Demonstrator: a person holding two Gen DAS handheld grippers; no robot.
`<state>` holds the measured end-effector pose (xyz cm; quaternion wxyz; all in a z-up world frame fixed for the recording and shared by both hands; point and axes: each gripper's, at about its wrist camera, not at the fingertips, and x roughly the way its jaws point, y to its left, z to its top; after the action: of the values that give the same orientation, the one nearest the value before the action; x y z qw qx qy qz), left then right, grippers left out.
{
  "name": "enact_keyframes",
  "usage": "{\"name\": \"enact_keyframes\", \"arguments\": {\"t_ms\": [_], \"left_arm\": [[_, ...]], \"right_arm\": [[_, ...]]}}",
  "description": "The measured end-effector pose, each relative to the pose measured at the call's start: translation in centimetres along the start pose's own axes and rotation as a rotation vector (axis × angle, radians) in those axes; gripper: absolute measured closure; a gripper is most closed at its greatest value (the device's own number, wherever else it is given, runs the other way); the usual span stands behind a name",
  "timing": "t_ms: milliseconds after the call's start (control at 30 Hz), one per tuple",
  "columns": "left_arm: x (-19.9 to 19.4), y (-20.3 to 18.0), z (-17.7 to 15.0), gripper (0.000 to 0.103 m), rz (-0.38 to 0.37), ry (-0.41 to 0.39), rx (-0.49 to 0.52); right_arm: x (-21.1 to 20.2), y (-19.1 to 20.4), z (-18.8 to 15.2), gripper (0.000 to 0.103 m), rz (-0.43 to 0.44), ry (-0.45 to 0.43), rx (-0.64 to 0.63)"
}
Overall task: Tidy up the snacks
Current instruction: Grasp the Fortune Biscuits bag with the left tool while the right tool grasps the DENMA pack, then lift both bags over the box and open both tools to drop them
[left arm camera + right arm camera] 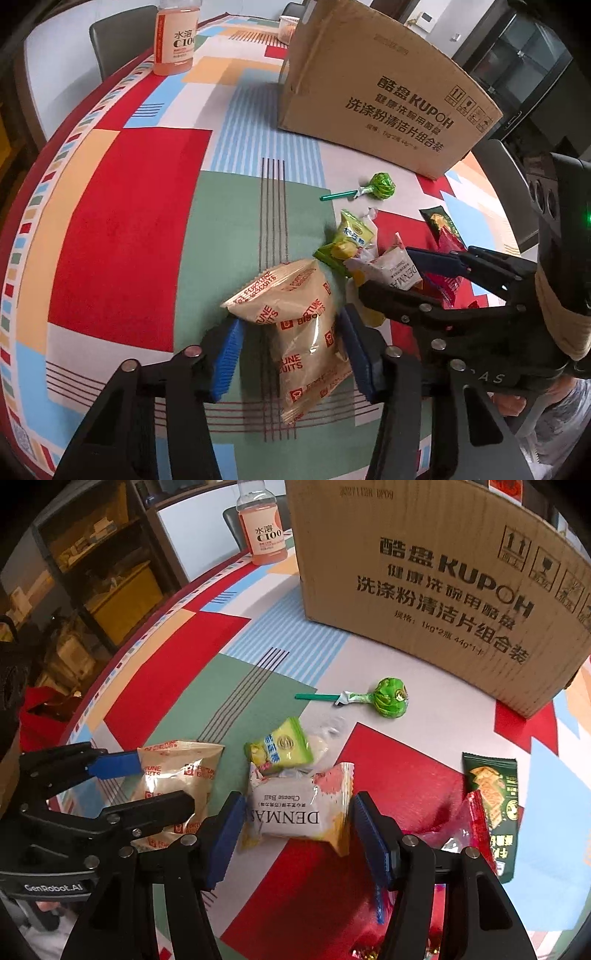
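Note:
A tan Fortune Biscuits bag [303, 332] lies on the patterned tablecloth. My left gripper [291, 354] is open with its blue pads on either side of the bag; it also shows in the right wrist view [147, 779]. My right gripper [295, 834] is open around a white Denmas Cheese Ball packet [295, 808]; it also shows in the left wrist view [399, 273]. A yellow-green snack pack [280, 747], a green lollipop [388, 698], a dark green cracker pack [493, 794] and a red packet [476, 827] lie nearby.
A large cardboard box [443, 572] stands behind the snacks at the back right. An orange drink bottle [177, 37] stands at the table's far left edge. Chairs [122, 37] stand beyond the table. The tablecloth [129, 221] spreads wide to the left.

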<state>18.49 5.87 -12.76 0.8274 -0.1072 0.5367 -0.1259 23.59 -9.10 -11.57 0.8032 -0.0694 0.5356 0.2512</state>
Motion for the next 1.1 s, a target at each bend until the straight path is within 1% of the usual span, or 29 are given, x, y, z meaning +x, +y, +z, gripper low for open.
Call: {"name": "enact_keyframes", "arguments": {"t_ms": [33,100,233,333,533,800,1100], "left_arm": [[0.1,0.0,0.0,0.057,-0.007,0.002,-0.001],[0.1,0.0,0.0,0.059,-0.013,0.003,0.000],[0.2,-0.1,0.0,0.061,-0.010,-0.001,0.007],[0.0,-0.2,-0.1,0.063,-0.005,-0.005,0.012],[-0.6,-0.6,-0.2,0.064,0.001,-0.023,0.024],[-2.5,-1.8,0.1,0.067,0.010,-0.084,0.062],[-5.2,-3.5,1.3,0.067,0.016,-0.173,0.110]], "right_arm": [[0.1,-0.1,0.0,0.042,0.006,0.004,0.007],[0.3,-0.1,0.0,0.042,0.009,0.003,0.010],[0.2,0.1,-0.1,0.054,0.003,-0.003,0.001],[0.0,0.2,-0.2,0.056,0.003,-0.010,0.004],[-0.8,0.4,-0.7,0.057,-0.019,-0.037,0.005],[-3.2,0.2,-0.9,0.057,-0.032,-0.094,0.032],[-7.1,-0.2,-0.4,0.057,-0.068,-0.208,0.061]]}}
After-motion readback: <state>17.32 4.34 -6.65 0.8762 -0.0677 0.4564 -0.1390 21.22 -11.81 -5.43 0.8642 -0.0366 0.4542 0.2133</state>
